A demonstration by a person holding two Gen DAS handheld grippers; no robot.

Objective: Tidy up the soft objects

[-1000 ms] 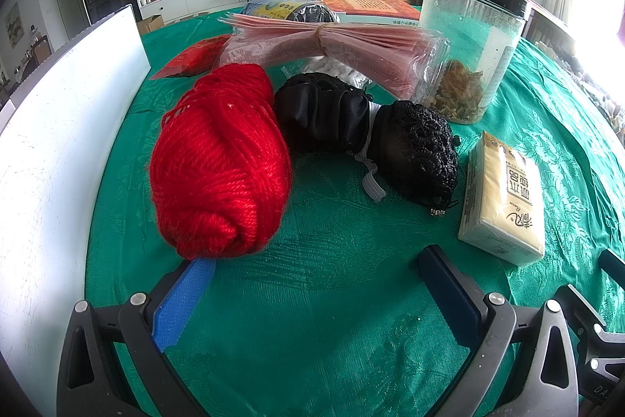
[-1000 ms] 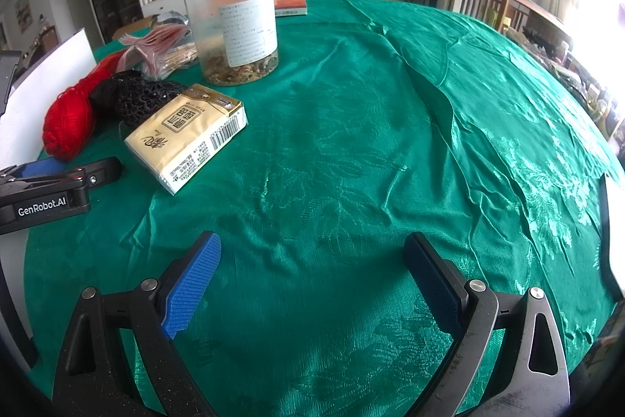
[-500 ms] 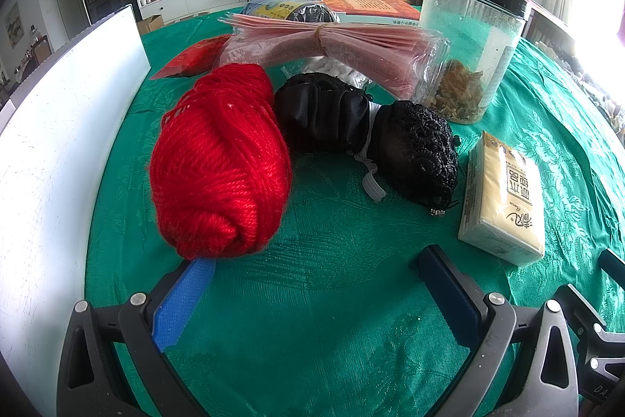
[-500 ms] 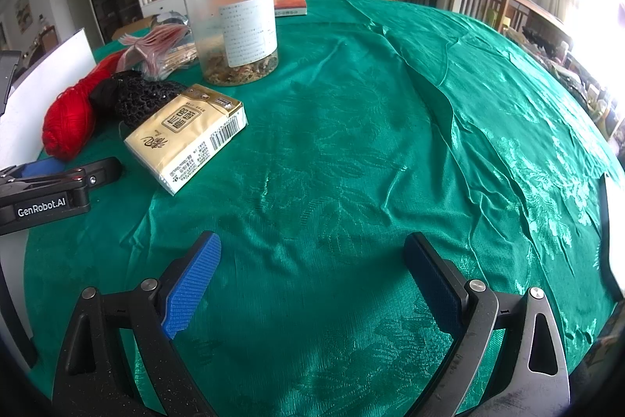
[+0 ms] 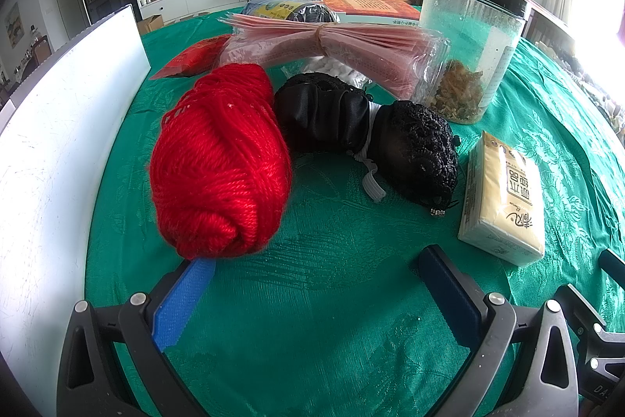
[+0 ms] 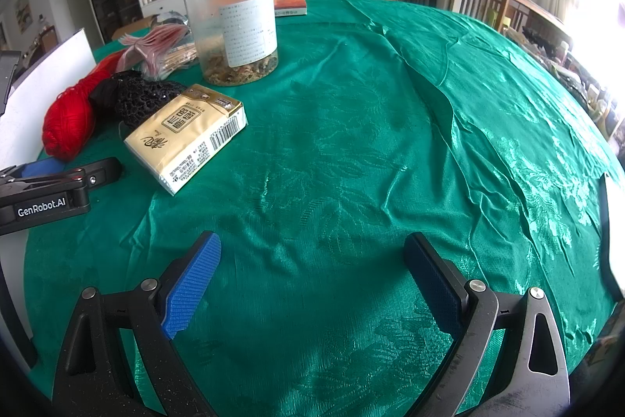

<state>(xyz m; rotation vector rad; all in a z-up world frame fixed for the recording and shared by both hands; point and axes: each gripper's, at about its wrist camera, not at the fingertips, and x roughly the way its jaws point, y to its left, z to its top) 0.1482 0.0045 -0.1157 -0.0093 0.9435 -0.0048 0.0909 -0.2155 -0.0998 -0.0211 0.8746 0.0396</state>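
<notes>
A red yarn ball (image 5: 218,163) lies on the green tablecloth (image 5: 332,299), just ahead of my left gripper (image 5: 312,280), which is open and empty; its left pad sits right under the yarn's near end. A black fabric bundle (image 5: 367,135) with a white elastic lies right of the yarn. A beige tissue pack (image 5: 504,194) lies further right. The yarn (image 6: 68,120), black bundle (image 6: 144,96) and tissue pack (image 6: 187,135) also show in the right wrist view. My right gripper (image 6: 312,276) is open and empty over bare cloth.
A white board (image 5: 58,127) stands along the left. A clear jar with a black lid (image 5: 468,49) stands behind the bundle. Pink packets in plastic (image 5: 332,45), a red pouch (image 5: 195,55) and a book (image 5: 359,2) lie further back. The left gripper (image 6: 50,190) shows in the right wrist view.
</notes>
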